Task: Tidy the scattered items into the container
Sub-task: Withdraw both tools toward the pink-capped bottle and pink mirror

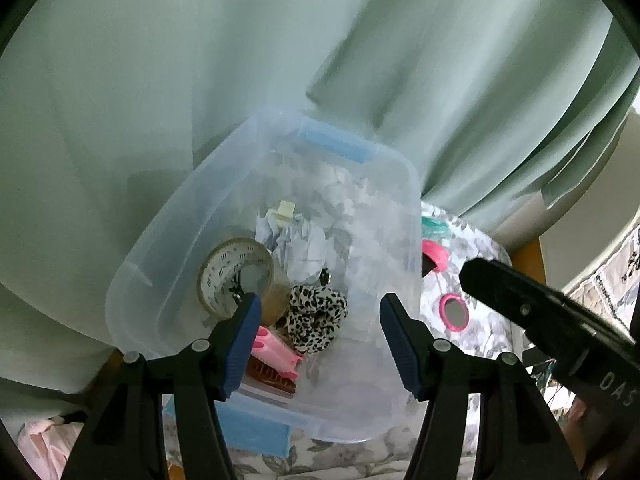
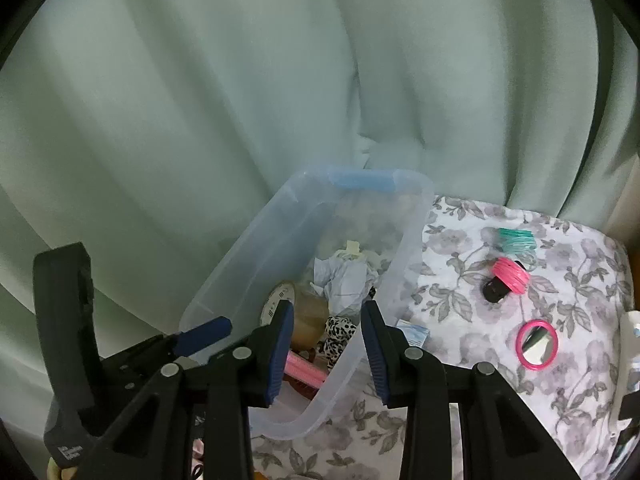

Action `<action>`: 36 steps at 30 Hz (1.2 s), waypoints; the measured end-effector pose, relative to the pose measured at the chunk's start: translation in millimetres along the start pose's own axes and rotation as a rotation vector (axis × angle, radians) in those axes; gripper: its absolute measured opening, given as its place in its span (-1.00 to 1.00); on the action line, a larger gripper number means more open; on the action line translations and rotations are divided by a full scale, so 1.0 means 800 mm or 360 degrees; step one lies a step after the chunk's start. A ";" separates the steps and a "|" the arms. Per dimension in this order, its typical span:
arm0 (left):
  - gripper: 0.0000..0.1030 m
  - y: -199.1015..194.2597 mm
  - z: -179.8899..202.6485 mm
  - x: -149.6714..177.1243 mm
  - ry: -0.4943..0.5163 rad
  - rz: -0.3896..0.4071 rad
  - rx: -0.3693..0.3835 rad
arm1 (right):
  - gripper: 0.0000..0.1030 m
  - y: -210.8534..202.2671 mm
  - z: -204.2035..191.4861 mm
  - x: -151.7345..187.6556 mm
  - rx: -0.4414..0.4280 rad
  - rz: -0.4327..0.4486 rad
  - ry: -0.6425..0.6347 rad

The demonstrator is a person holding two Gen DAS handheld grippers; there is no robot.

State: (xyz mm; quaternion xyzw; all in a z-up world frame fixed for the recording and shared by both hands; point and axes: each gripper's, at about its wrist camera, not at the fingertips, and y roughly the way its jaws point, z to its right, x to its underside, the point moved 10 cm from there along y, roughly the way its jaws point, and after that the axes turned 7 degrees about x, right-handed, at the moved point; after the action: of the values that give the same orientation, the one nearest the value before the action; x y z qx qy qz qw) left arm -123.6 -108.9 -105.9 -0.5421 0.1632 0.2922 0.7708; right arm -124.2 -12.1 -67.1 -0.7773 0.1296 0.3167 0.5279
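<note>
Left wrist view: left gripper (image 1: 320, 316) open, empty, above clear plastic container (image 1: 168, 240) holding tape roll (image 1: 236, 276), leopard scrunchie (image 1: 316, 316). Right gripper (image 2: 326, 332) open, empty, straddling container rim. Pink mirror (image 2: 537, 345) on floral cloth (image 2: 460, 288); green curtain (image 2: 240, 100) behind.

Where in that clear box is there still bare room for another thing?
Free: the container's floor along its right wall, right of the leopard scrunchie, and its far end. Crowded: the near-left corner with the tape roll, crumpled paper and pink comb.

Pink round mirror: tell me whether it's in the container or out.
Out. The pink round mirror lies on the floral cloth, right of the clear container.
</note>
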 end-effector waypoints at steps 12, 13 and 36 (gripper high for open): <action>0.36 -0.085 0.039 -0.026 0.0008 0.0355 0.0101 | -0.25 -0.058 0.051 0.013 0.0016 0.0129 0.0160; 0.38 -0.089 0.045 -0.026 0.0023 0.0365 0.0108 | -0.25 -0.064 0.059 0.014 0.0021 0.0143 0.0181; 0.98 -0.073 0.193 0.024 0.0378 0.0290 0.0262 | 0.20 -0.147 0.220 0.056 0.0129 0.0354 0.0619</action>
State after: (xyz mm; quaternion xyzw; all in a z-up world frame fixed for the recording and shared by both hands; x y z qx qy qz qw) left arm -82.1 25.7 -17.8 -0.4909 0.3250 0.2804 0.7581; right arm -89.8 200.9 -51.0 -0.7827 0.3264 0.2116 0.4858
